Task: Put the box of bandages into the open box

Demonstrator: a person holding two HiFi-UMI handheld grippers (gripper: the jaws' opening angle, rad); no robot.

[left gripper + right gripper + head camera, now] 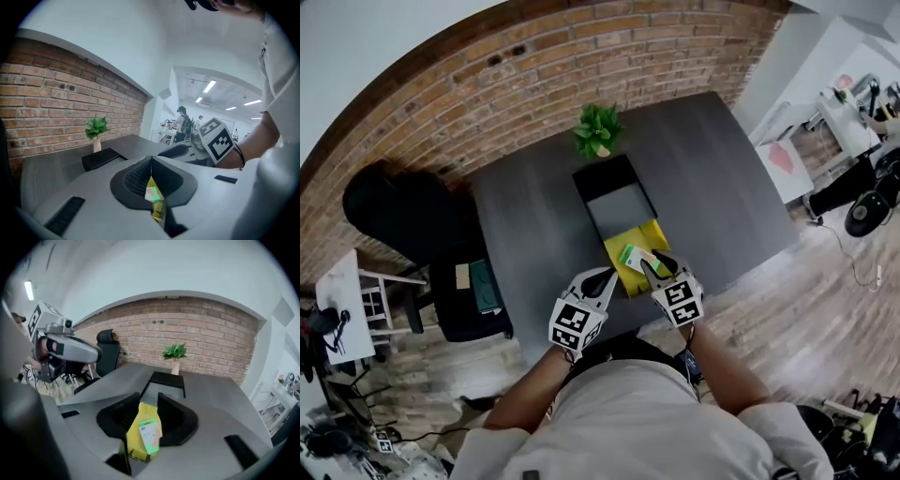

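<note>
The box of bandages [634, 255], white with green edges, rests on a yellow packet [654, 234] at the near end of the open box [620, 215], which is black with a grey inside. My right gripper [656, 269] comes at it from the near side. In the right gripper view the bandage box [150, 437] stands between the jaws of the right gripper [147, 398], and the pads close against its sides. My left gripper [605, 277] sits just left of the yellow packet with its jaws together; through the slit of the left gripper [151, 162] only a sliver of yellow and green shows.
A small potted plant [598, 129] stands just beyond the open box on the dark grey table [534, 216]. A black chair [403, 211] and a stool holding items [473, 295] sit off the table's left side. The brick wall runs along the far edge.
</note>
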